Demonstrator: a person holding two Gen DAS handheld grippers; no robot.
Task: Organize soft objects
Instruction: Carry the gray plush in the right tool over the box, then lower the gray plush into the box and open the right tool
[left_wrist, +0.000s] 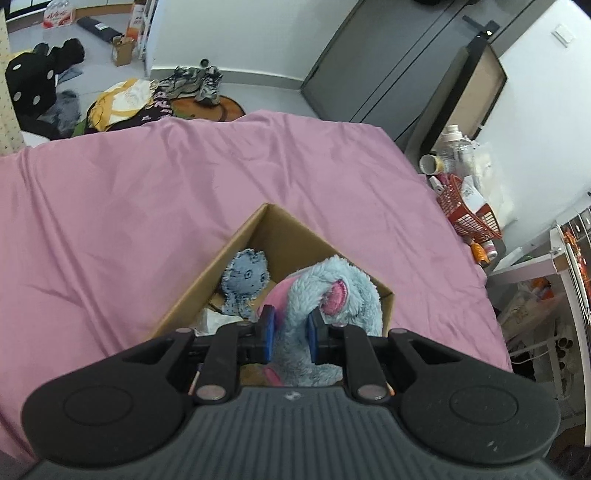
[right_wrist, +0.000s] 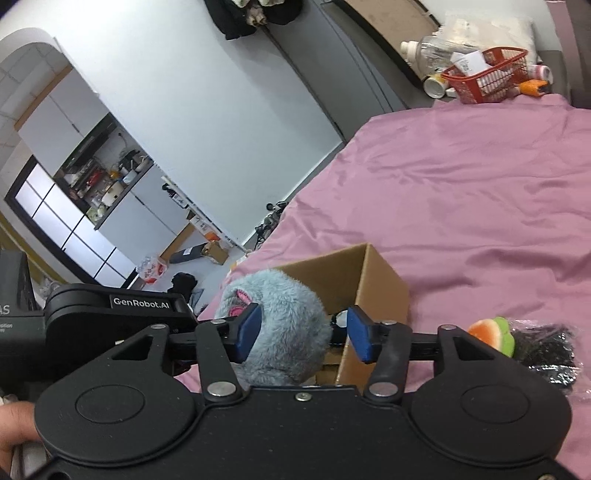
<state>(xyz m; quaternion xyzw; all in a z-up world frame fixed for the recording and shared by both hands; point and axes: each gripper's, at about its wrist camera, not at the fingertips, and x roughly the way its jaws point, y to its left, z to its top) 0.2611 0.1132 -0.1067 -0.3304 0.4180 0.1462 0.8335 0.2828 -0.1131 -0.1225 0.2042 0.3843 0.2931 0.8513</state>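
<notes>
A fluffy light-blue plush with pink ears (left_wrist: 332, 295) hangs over the open cardboard box (left_wrist: 236, 236) on the pink bed sheet. My left gripper (left_wrist: 290, 330) is shut on its fur. In the right wrist view the same plush (right_wrist: 280, 325) lies between the pads of my right gripper (right_wrist: 304, 332), which is open; the left pad touches the fur and the right pad stands clear. A small grey-blue plush (left_wrist: 246, 280) lies inside the box (right_wrist: 384, 284). A green and orange soft toy (right_wrist: 493, 334) lies on the sheet at the right.
A crinkled black plastic bag (right_wrist: 546, 345) lies beside the green toy. A red basket (left_wrist: 467, 210) and bottles crowd the bedside. Shoes (left_wrist: 195, 83) and clothes lie on the floor beyond the bed. A person's hand (right_wrist: 14, 424) shows at lower left.
</notes>
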